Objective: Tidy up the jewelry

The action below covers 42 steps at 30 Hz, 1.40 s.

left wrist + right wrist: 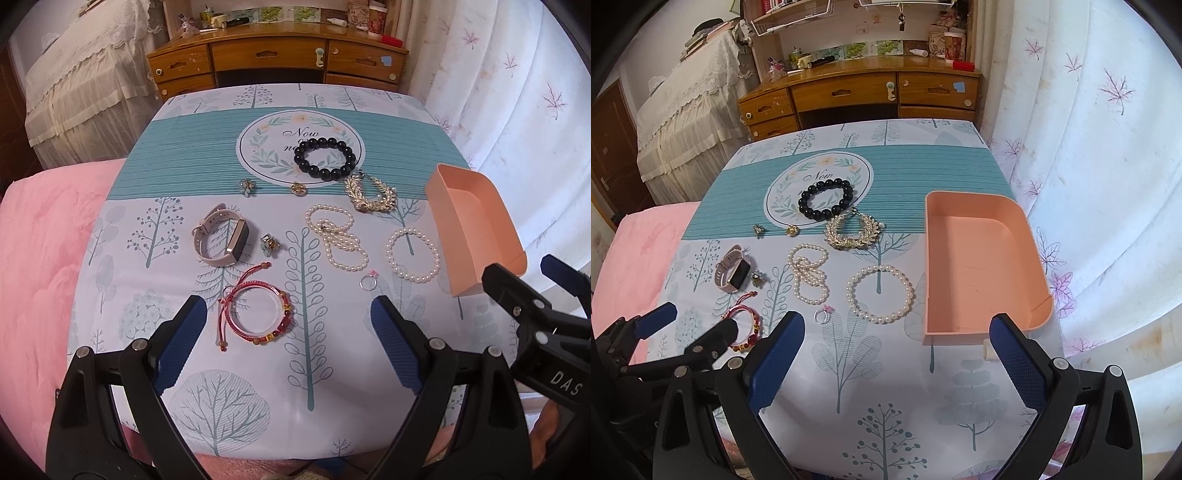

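Observation:
Jewelry lies spread on the tree-print tablecloth. A red cord bracelet lies just ahead of my open, empty left gripper. A beige watch, a black bead bracelet, a gold leaf bracelet, a pearl strand, a pearl bracelet and a small ring lie beyond. An empty peach tray stands at the right. My right gripper is open and empty, near the tray's front edge.
Small flower brooches and a gold charm lie among the bracelets. A pink blanket lies left of the table. A wooden desk stands behind, and a white curtain hangs at the right.

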{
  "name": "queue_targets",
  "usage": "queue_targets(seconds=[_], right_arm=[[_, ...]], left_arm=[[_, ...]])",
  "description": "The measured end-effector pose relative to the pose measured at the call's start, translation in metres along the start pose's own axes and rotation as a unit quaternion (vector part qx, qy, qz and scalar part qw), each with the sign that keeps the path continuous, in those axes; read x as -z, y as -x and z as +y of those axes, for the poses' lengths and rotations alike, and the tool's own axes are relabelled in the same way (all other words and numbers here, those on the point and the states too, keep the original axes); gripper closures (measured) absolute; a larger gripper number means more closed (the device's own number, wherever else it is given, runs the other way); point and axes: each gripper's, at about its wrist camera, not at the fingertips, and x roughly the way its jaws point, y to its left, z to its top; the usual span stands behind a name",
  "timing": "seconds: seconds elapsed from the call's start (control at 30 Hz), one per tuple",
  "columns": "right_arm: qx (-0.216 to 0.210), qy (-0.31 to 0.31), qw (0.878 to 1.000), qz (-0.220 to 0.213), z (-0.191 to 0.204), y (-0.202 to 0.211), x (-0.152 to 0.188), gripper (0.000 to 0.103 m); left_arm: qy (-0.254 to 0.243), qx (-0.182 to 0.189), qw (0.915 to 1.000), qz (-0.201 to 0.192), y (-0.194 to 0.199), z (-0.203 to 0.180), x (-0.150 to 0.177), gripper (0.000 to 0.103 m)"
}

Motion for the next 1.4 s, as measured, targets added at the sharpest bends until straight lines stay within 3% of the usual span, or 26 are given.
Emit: queue_targets(seconds=[0.6,0.83,1.33,1.4], right_arm=[[0.015,0.011,1.0,0.011,0.006,-0.013,0.006,0.002],[0.007,0.015,1.0,0.021,0.01,-0.017,0.008,0.017],[0.006,0.013,1.0,0.024,0.009,-0.021,0.009,0.018],[0.005,0.013,1.0,0.026,0.009,-0.021,0.009,0.022]], left_arm=[[0.002,-0.002,1.0,-0.001,0.001,0.0,-0.001,0.014],[0.004,-0.001,1.0,-0.001,0.0,0.004,-0.003,0.014],[0.004,-0.001,1.0,0.003,0.0,0.0,-0.001,0.014],[0.005,0.0,1.0,0.003,-0.001,0.0,-0.001,0.014]])
